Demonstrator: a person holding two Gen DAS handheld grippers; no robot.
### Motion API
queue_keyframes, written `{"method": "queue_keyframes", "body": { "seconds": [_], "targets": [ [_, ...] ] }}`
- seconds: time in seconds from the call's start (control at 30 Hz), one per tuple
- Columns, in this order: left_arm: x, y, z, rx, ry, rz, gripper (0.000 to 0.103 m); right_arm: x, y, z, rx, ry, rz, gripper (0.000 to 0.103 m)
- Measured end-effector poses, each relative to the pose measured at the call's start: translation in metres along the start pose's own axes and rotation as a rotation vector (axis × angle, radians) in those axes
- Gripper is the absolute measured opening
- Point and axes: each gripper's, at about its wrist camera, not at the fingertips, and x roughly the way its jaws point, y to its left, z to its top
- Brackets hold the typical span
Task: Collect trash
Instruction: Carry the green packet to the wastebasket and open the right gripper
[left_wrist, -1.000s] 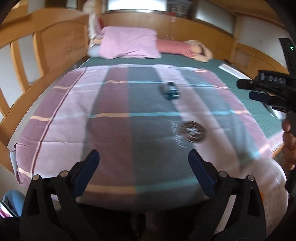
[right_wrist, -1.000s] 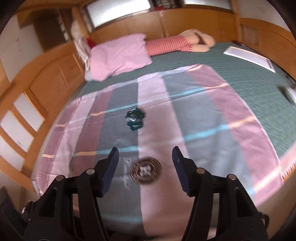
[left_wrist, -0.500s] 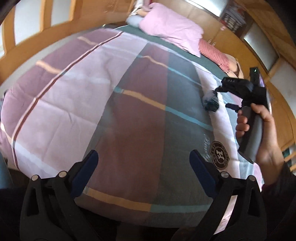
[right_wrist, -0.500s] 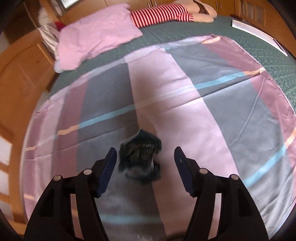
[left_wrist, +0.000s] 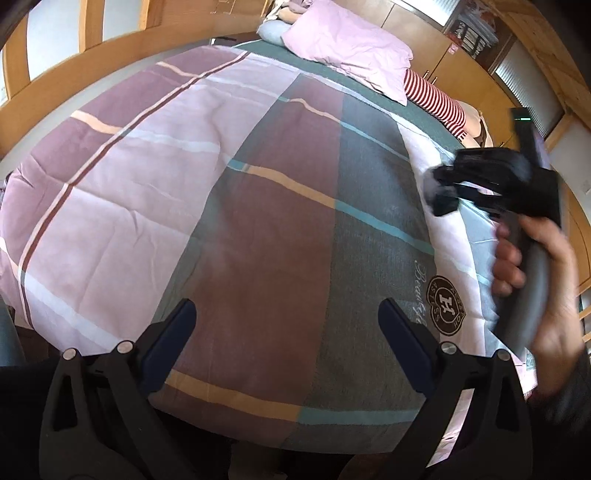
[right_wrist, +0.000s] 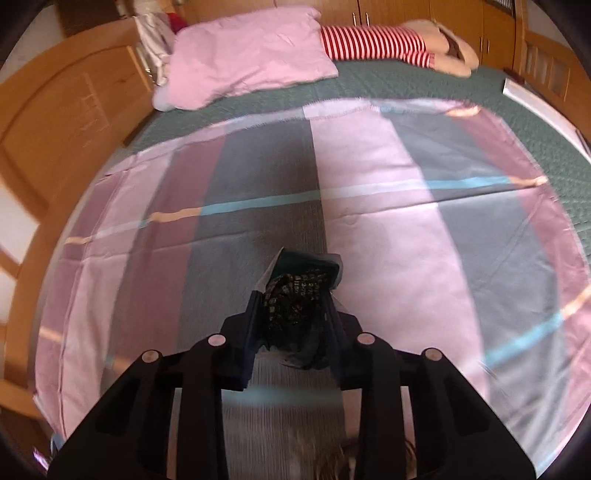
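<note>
A crumpled dark green and black wrapper (right_wrist: 301, 288) lies on the checked quilt (right_wrist: 388, 258) in the right wrist view. My right gripper (right_wrist: 291, 301) has its jaws closing around the wrapper, and both pads touch its sides. In the left wrist view the same right gripper (left_wrist: 443, 195) shows blurred at the right, held by a person's hand (left_wrist: 535, 280), and the wrapper cannot be made out there. My left gripper (left_wrist: 286, 308) stands wide open above the quilt (left_wrist: 258, 206) near the foot of the bed, with nothing between its fingers.
A pink pillow (right_wrist: 251, 55) and a soft doll in red and white stripes (right_wrist: 373, 40) lie at the head of the bed. Wooden bed rails (left_wrist: 92, 81) run along the sides. A flat white object (right_wrist: 539, 107) lies at the far right edge. A round logo patch (left_wrist: 447, 304) marks the quilt.
The right gripper moved forward over the quilt to the wrapper and its jaws narrowed onto it. The left gripper rolled and dipped, then held still in the last half second.
</note>
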Motion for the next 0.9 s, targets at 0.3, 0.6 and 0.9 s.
{"method": "queue_keyframes", "body": {
  "seconds": [0.3,0.6,0.9],
  "targets": [
    [-0.050,-0.027,-0.013,0.144,-0.174,0.066,0.098,-0.177,-0.029,-0.092,-0.125,-0.174,0.008,0.032],
    [-0.145,-0.081,-0.058,0.333,-0.271,0.044,0.098,-0.284,-0.077,-0.200,-0.103,-0.277,-0.110,0.033],
    [-0.211,-0.112,-0.117,0.452,-0.374,-0.038,0.098,-0.326,-0.090,-0.266,-0.092,-0.257,-0.157,0.035]
  ]
}}
